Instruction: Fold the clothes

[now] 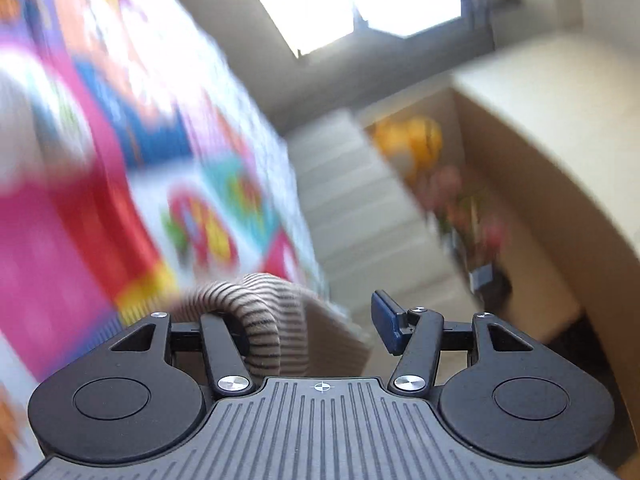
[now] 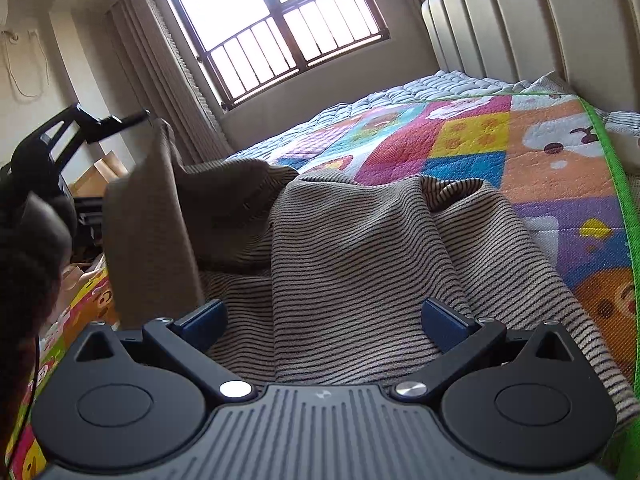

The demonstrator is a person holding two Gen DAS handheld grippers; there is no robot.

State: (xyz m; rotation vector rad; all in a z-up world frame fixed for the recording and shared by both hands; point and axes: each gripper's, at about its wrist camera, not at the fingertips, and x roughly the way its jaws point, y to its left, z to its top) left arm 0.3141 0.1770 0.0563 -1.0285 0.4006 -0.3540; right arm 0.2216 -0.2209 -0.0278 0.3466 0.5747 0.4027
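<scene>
The striped garment (image 2: 360, 248) lies bunched on the bed's patchwork quilt (image 2: 500, 140), with one corner lifted high at the left. The right tongs (image 2: 324, 320) stand wide open just over the cloth, gripping nothing. The left tongs (image 1: 316, 320) appear parted in their own blurred view, with a roll of striped cloth draped over one finger; whether they pinch it, I cannot tell.
</scene>
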